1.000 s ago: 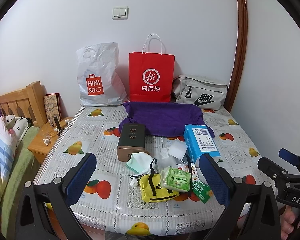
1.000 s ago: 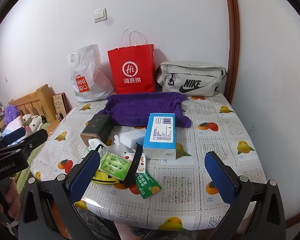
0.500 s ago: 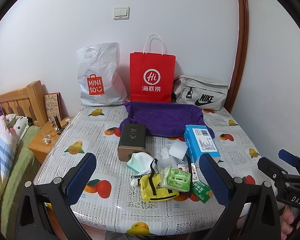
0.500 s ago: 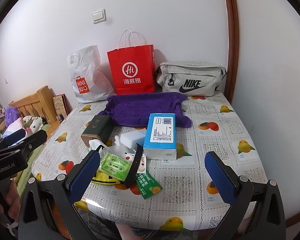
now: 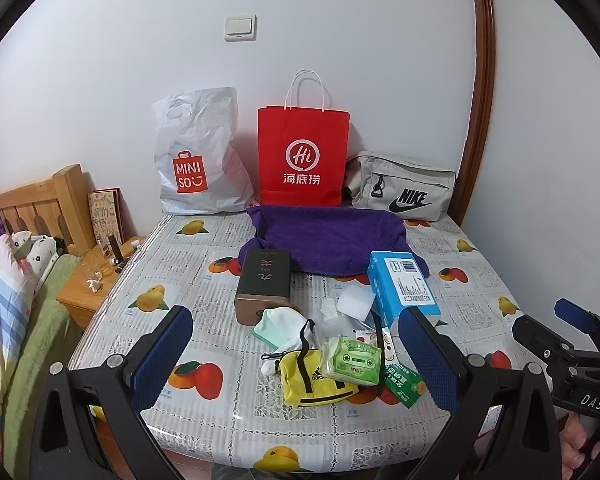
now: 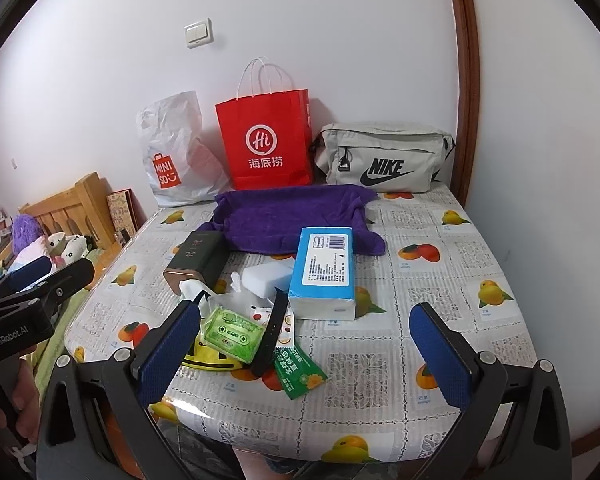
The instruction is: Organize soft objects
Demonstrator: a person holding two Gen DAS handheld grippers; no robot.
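Almost nothing has shifted over the last second: the left gripper [image 5: 294,354] and right gripper [image 6: 306,350] still hover spread and empty at the desk's [image 5: 236,420] near edge, the yellow pouch [image 5: 314,380] and green tissue pack [image 5: 354,362] lying untouched, so sorting hasn't begun.

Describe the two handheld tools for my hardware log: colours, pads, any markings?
Both match: black frames with silver bolts and two fingers faced with blue textured pads. The left tool is printed GenRobot.AI on its body; the right tool reads DAS. No cables or sleeves show.
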